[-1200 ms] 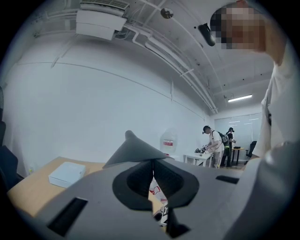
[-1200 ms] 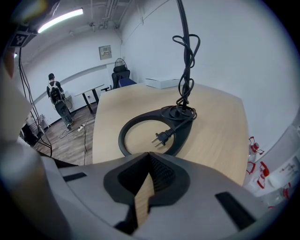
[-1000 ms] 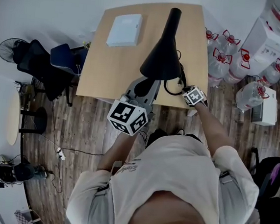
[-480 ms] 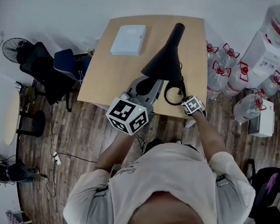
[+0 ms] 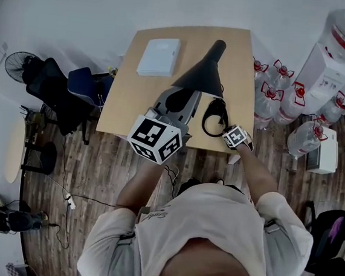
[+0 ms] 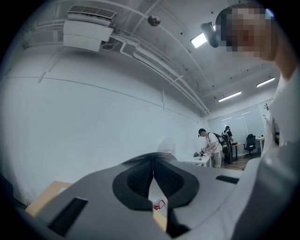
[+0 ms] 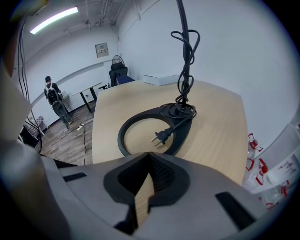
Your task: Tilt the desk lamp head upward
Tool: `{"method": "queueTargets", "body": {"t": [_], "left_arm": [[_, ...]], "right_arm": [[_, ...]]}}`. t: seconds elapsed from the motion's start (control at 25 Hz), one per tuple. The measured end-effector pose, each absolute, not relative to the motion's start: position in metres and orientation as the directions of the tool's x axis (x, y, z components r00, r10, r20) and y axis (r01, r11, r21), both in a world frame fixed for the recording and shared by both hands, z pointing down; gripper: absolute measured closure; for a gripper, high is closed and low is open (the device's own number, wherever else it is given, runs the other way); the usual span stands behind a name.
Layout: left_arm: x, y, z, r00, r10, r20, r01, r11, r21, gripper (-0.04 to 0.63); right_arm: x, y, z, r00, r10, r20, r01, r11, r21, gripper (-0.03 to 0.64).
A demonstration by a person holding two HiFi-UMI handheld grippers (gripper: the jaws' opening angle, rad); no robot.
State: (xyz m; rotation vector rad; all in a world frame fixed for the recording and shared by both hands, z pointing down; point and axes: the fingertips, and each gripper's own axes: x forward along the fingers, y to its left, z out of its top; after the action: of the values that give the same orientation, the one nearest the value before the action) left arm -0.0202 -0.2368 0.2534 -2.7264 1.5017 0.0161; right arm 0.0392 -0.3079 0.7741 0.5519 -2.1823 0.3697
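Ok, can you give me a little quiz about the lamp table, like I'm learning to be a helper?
1. True or false: the plug lies on the table at the lamp's ring base, not in a socket.
2. What lies on the far left part of the table? A) a white box B) a cup C) a ball
3. Fill in: the right gripper has its fingers ___ (open or shut).

Key: 1 true; 2 A; 3 shut, with nothing between them.
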Motion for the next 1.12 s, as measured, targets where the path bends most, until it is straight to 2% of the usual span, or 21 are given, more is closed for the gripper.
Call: {"method": "queueTargets", "body": {"t": [0.32,0.56,0.8,1.0,1.12], "left_arm": [[-0.018,-0.241,0.241,0.544,-0.839,-0.034,-0.839,-0.542,-0.048,0.58],[-0.021,-0.238,0.242,0.564,-0.822,-0.079,-0.824,-0.567,0.012,0.579],[-0.023,-0.234,0.266,0.591,-0.805,-0.051,-0.802,-0.593,0.07,0.58],[-0.025,-0.219,0.286,0.611,-0.792,-0.016,-0.788,-0.61,0.078,0.58],[-0.033,-0.206,0.294,0.631,-0.776,-0.002,-0.772,-0.629,0.088,0.578]], "right_arm": [[0.04,-0.309,0.772,-0.564,-0.242,0.79,-0.496,0.864,-0.089,0.621],[0.041,-0.309,0.771,-0.569,-0.257,0.781,-0.51,0.855,-0.091,0.621],[0.041,-0.31,0.774,-0.592,-0.335,0.733,-0.552,0.831,-0.065,0.621],[0.044,-0.31,0.771,-0.63,-0.404,0.663,-0.645,0.748,-0.157,0.621],[0.047,-0.29,0.769,-0.622,-0.415,0.664,-0.649,0.747,-0.14,0.621]]}}
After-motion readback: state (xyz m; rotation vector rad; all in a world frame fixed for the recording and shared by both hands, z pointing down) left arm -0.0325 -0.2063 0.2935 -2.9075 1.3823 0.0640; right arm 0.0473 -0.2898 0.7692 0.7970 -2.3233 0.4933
